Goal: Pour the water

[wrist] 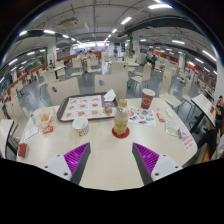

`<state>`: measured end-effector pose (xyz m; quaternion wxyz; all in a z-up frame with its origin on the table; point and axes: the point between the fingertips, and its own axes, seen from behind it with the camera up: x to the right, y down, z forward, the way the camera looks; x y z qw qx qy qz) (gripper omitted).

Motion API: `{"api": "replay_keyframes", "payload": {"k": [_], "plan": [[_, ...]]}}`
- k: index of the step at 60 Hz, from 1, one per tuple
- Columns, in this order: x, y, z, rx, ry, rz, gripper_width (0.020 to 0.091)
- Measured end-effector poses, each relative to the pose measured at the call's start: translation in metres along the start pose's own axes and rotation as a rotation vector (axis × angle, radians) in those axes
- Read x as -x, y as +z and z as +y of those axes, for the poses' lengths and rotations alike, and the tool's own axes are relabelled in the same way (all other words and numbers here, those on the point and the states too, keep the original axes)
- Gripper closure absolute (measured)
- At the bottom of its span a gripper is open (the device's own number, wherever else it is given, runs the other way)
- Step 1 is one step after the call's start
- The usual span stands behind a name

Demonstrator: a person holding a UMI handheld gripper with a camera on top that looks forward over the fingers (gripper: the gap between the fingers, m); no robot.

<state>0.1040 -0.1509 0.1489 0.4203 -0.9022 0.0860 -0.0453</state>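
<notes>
Bottle (121, 118) w/ amber liquid stands upright on table (105, 160), just ahead of gripper (111, 158), roughly centred btwn the two fingers but well beyond them. Jaws wide open, holding nothing. White cup (81, 127) left of bottle, red cup (148, 97) farther back right, tray (85, 106) behind. Judged: task barely begun, bottle not yet grasped; approach, grip, pour all left.

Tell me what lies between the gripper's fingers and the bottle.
Only bare table: in the gripper view the open gripper has nothing before the bottle ahead.
</notes>
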Motion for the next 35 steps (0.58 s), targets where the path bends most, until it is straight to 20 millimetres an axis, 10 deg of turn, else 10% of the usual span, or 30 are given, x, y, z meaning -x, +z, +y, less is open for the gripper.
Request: {"api": "replay_keyframes", "payload": {"k": [13, 35], "plan": [[0.023, -0.037, 0.014, -0.003, -0.029, -0.027, 0.0255], [0.019, -0.044, 0.009, -0.037, -0.080, -0.021, 0.0253]]}}
